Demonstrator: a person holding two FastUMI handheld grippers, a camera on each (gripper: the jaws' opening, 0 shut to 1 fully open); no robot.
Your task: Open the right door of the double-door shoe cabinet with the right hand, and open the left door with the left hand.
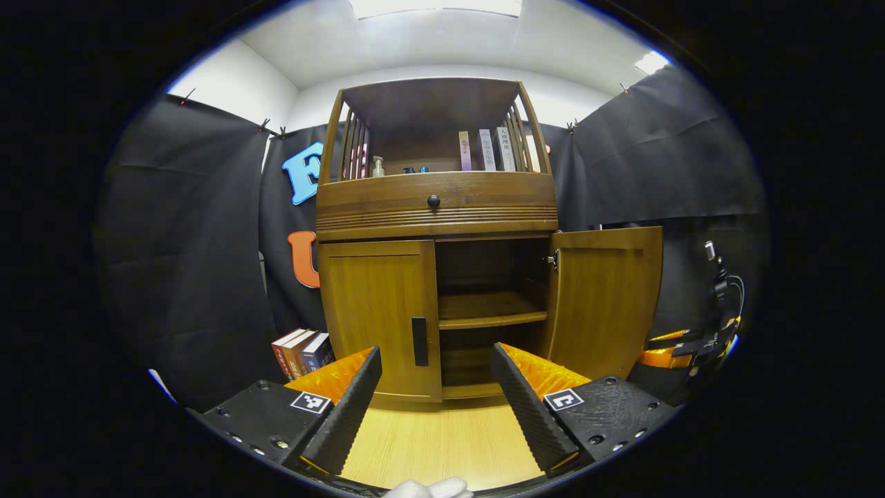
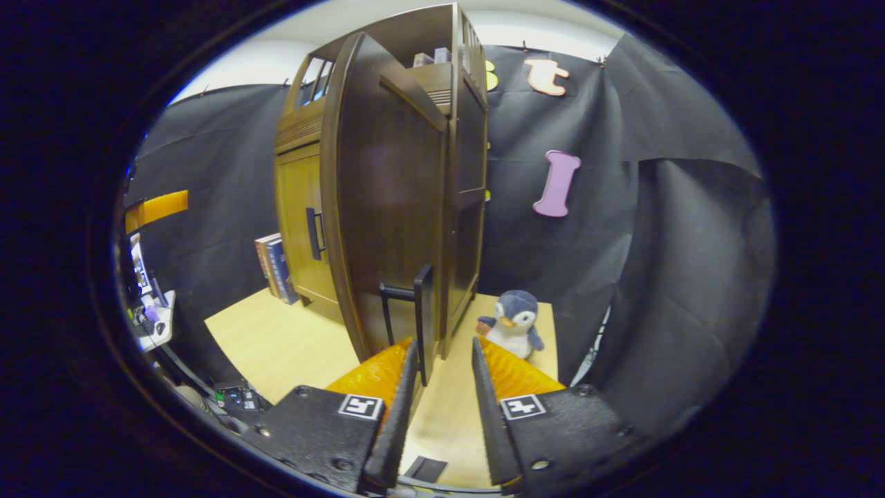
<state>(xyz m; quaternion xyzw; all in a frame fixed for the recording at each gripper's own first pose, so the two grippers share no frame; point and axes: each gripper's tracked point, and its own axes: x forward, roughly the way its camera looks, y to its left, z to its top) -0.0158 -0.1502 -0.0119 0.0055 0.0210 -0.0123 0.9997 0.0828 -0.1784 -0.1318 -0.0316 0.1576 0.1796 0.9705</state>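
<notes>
Even overhead light from ceiling panels, blown out white in the left gripper view. Cabinet sharp, its open lower shelves in shadow. Right gripper view dimmer; open door face dark with faint sheen. Strong fisheye bending at edges, straight lines curve. No motion blur.

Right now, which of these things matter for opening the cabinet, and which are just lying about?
For the job:
left door, shut
its handle
right door, open
right door's handle

Lying about:
toy penguin
books by the cabinet
books on the top shelf
</notes>
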